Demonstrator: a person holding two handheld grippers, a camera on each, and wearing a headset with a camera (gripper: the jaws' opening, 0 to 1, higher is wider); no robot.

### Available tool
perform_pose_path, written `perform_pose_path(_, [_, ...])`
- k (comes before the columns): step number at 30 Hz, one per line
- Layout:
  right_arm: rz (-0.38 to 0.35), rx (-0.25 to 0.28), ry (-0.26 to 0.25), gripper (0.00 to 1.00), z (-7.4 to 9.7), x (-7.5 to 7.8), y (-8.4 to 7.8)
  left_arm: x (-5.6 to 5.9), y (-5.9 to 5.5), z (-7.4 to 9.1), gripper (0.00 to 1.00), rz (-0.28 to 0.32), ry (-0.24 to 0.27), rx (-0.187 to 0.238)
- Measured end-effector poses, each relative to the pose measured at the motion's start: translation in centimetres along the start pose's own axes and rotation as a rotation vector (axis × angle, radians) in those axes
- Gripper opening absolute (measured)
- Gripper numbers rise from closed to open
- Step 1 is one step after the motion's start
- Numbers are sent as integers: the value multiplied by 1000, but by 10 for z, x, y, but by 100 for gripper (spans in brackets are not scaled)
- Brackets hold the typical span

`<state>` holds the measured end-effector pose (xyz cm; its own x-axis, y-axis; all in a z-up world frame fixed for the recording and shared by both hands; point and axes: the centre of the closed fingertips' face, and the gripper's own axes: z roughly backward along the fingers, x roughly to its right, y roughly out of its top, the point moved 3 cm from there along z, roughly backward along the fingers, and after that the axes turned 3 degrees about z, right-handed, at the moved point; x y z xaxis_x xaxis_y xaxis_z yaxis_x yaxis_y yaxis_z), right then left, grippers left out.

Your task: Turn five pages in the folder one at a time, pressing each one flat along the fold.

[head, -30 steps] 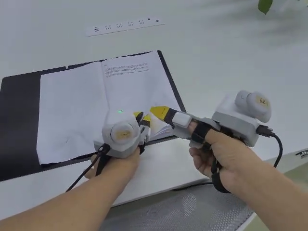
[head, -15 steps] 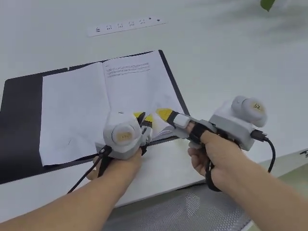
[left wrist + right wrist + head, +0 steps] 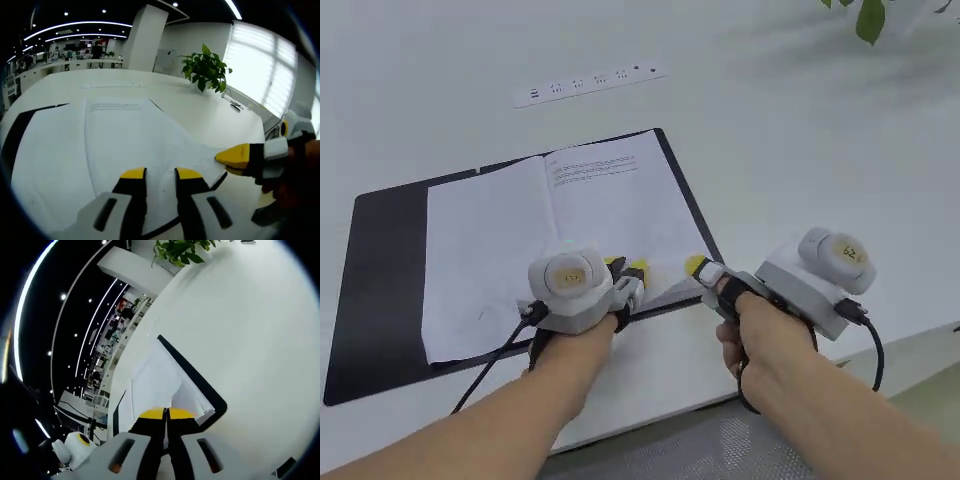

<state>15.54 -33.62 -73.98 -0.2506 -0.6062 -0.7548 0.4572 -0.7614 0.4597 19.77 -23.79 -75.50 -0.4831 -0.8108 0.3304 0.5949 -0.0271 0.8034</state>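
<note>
An open folder with a black cover [image 3: 380, 280] lies on the white table, its white pages [image 3: 610, 200] spread flat. My left gripper [image 3: 624, 267] sits low over the right-hand page [image 3: 130, 135] near its bottom edge. Its jaws [image 3: 161, 173] are a little apart with nothing between them. My right gripper [image 3: 695, 266] is at the page's lower right corner. In the right gripper view its jaws [image 3: 166, 413] are shut, and the top sheet [image 3: 152, 377] runs down into them, slightly raised off the stack [image 3: 192, 400]. The right gripper's yellow tip [image 3: 235, 155] meets that corner.
A white power strip [image 3: 590, 83] lies beyond the folder. A potted plant [image 3: 205, 70] stands at the far right. The table's near edge [image 3: 650, 395] runs just below both hands, and cables trail off it.
My right gripper has drawn back to the right, from over the page to its lower right corner. The left gripper has stayed by the page's bottom edge.
</note>
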Motion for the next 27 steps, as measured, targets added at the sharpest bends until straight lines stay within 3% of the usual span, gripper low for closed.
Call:
perform_pose_path(3, [-13,31,56,0,5,-16,4,-3,5,15,32,-40,-3,17])
perform_pose_path(5, [-11,48,84,0,9,-27,5,-6,11,30,30,-93,-6,34])
perform_pose_path(9, [7,63,132,0,13,-49,3,-12,26,58,34,-116,-9,97])
perform_pose_path(14, [45,63,184,0,13,-79,-7,-32,41,95,35,-168,13,146])
perform_pose_path(19, [93,64,220,0,14,-102,-16,-52,48,123,35,-172,45,183])
perform_pose_path(27, [153,24,283,0,8,-140,-44,-83,55,162,34,-135,107,244])
